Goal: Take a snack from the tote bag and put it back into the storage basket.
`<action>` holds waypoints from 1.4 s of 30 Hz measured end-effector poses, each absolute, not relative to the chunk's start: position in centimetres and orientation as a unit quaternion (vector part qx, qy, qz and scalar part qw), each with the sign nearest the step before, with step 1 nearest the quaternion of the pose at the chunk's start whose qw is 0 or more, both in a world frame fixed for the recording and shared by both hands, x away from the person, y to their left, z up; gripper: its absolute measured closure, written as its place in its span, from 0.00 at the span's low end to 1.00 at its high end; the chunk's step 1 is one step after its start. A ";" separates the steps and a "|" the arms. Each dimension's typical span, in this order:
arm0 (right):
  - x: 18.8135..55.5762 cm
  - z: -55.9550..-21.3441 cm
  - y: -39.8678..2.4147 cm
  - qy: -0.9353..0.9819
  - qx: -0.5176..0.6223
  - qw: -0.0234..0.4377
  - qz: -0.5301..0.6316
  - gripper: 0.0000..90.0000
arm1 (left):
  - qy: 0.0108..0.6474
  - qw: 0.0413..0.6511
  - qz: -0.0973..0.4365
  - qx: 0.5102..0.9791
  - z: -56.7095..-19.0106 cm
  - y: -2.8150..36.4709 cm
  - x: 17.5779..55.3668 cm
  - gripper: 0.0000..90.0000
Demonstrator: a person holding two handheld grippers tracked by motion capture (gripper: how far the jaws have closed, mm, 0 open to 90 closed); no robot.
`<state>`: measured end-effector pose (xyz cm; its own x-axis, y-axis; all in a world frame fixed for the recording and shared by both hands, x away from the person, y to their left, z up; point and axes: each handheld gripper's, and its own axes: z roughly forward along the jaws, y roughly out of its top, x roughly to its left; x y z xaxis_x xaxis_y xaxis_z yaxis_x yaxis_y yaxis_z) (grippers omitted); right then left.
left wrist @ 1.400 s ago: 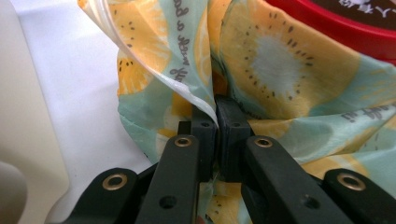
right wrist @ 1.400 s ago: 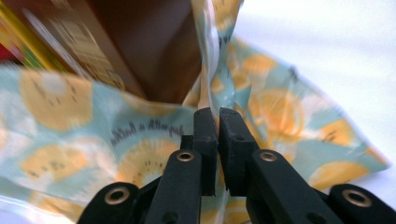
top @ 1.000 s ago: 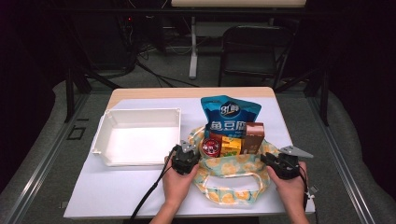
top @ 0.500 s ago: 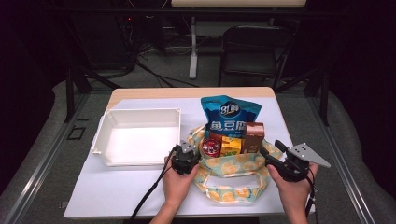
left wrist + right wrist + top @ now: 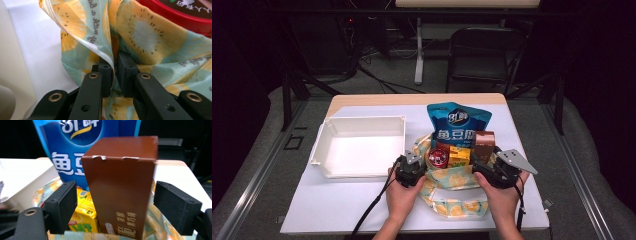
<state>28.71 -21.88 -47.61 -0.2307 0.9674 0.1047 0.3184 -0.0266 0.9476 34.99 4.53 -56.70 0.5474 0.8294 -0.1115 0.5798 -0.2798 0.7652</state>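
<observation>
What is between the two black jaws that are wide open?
The brown box stands between the right gripper pads, untouched, in the right gripper view.

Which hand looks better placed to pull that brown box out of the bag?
Probably the right. The right gripper has its jaws open on either side of the brown box, while the left gripper is clamped on the fruit-print bag.

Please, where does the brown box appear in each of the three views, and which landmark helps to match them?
High view: the brown box stands right of centre, in the patterned bag, just ahead of the right claw.
Left gripper view: not in it.
Right gripper view: the brown box stands upright in the centre, between the open jaws.
Shared landmark: the blue snack bag behind the box.
</observation>
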 end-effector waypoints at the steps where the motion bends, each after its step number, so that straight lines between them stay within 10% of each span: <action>1: 29.2 -47.9 -21.3 0.604 0.534 0.338 0.486 0.21 | 0.449 0.399 0.157 0.784 -56.7 4.5 35.0 0.90; 20: 30.7 -49.1 -21.5 0.578 0.561 0.374 0.460 0.42 | 0.447 0.404 0.160 0.782 -56.6 4.6 34.8 0.86; 42: 28.2 -42.2 -24.5 0.596 0.499 0.349 0.523 0.42 | 0.374 0.542 0.170 0.733 -51.5 6.8 30.3 0.51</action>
